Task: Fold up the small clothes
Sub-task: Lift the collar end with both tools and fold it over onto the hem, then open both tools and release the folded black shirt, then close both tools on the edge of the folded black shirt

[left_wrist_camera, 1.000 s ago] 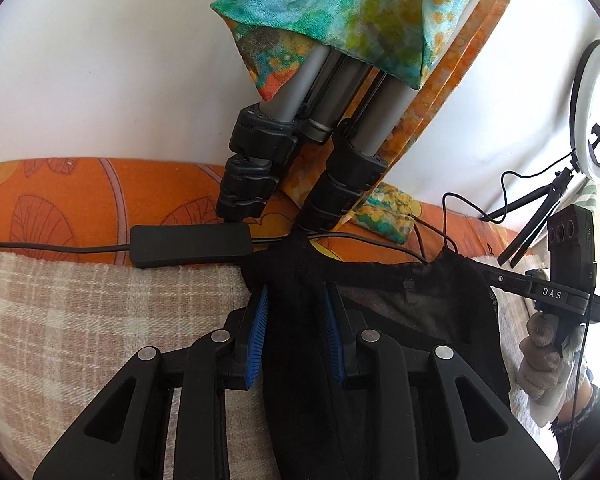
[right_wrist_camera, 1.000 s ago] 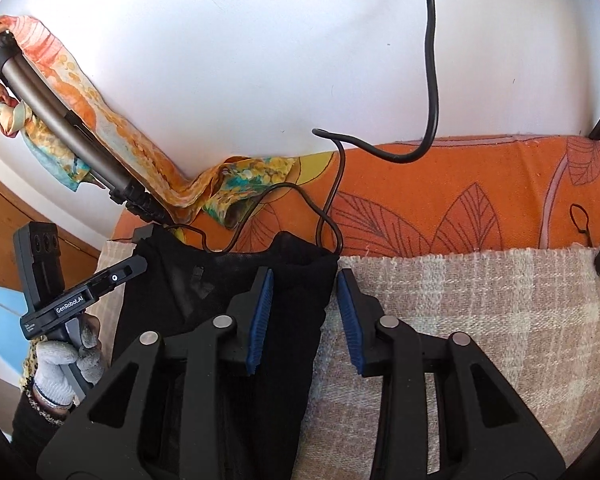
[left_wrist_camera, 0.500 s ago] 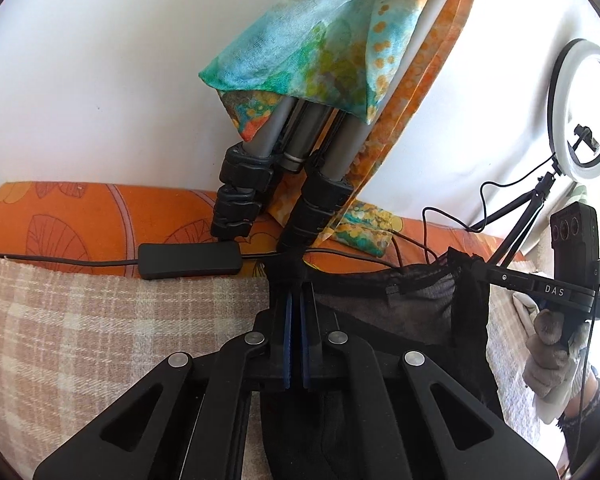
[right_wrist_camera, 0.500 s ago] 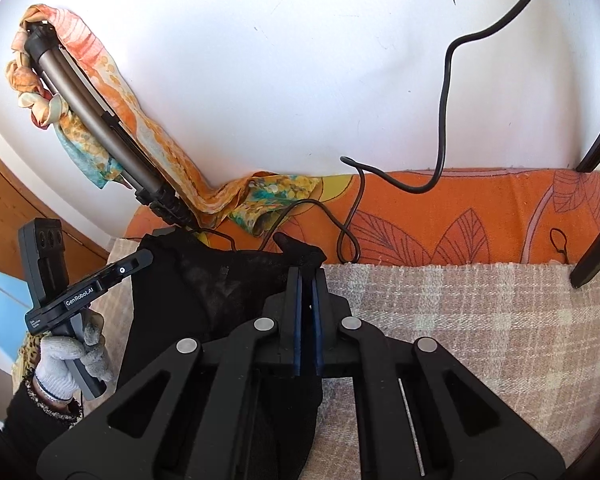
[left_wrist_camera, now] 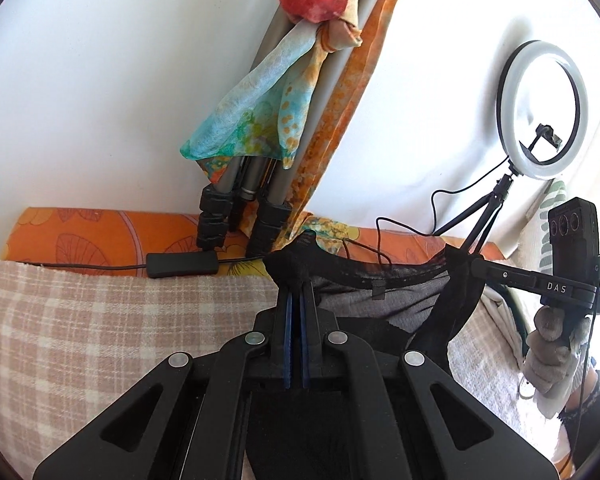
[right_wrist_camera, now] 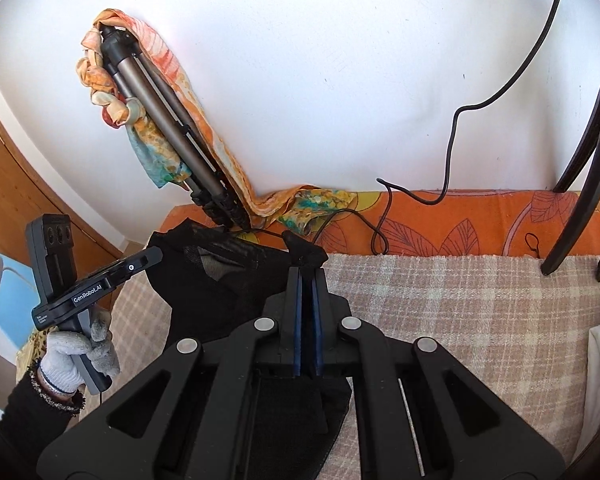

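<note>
A small black garment (left_wrist_camera: 380,300) hangs stretched in the air between my two grippers, above a checked blanket (left_wrist_camera: 100,340). My left gripper (left_wrist_camera: 295,280) is shut on one top corner of it. My right gripper (right_wrist_camera: 307,274) is shut on the other top corner of the garment (right_wrist_camera: 228,280). The right gripper also shows at the right in the left wrist view (left_wrist_camera: 476,266). The left gripper shows at the left in the right wrist view (right_wrist_camera: 156,256). The garment's lower part droops below the jaws and is partly hidden by them.
A folded tripod (left_wrist_camera: 260,184) wrapped in a colourful scarf (left_wrist_camera: 252,120) leans on the white wall. A black power adapter (left_wrist_camera: 182,264) and cables lie on the orange cover (right_wrist_camera: 460,224). A ring light (left_wrist_camera: 544,108) stands at the right. Dark chair legs (right_wrist_camera: 580,200) stand at the far right.
Both grippers closed on the garment's top corners and lifted it off the blanket. They moved apart and stretched the top edge between them.
</note>
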`<state>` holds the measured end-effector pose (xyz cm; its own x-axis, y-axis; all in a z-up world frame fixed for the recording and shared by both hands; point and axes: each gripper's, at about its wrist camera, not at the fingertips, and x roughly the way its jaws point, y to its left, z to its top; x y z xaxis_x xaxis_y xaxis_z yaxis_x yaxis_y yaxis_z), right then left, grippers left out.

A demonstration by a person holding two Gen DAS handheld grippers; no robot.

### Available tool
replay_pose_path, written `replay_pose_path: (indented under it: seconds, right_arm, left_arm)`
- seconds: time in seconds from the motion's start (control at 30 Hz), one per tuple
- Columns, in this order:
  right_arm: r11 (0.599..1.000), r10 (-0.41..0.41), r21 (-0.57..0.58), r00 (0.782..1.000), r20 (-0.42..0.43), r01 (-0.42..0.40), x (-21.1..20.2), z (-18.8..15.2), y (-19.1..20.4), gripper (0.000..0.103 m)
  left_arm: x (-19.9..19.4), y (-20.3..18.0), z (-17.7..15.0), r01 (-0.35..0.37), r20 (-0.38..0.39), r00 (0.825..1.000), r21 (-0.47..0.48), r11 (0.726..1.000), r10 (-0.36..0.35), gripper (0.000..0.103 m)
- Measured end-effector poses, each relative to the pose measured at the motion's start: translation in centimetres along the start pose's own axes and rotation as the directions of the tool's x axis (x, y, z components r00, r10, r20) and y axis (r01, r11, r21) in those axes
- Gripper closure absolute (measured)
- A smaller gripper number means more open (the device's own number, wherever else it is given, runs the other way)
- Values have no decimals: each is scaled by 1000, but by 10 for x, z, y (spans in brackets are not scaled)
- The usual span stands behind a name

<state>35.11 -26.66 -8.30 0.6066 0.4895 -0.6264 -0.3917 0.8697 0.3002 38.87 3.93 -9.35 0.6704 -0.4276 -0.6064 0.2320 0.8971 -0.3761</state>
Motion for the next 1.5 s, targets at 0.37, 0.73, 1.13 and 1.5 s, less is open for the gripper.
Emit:
replay_pose_path:
  seconds: [0.37,0.73,1.13,1.5]
  right_arm:
    - [999,3,-35,999,36,-2,-89,-73,58,97]
    - [995,-46,-93,999,-14,45,-113,-190,95,97]
    - [949,-166,-279,984,-60,143,-132,-256,101,97]
    - [999,-46,5,994,-101,47,-157,-266,58,80]
  left_arm:
    - [-98,-45,-59,10,48,999,33,999,-11,101]
    - [-136,-56,-168,-7,-26,1000,12,1000,7,101]
    - [-164,-67,-225,-68,-111,990,202,977,92,95]
    - [-188,-33,-230,47,-162,985,-121,992,-66,76]
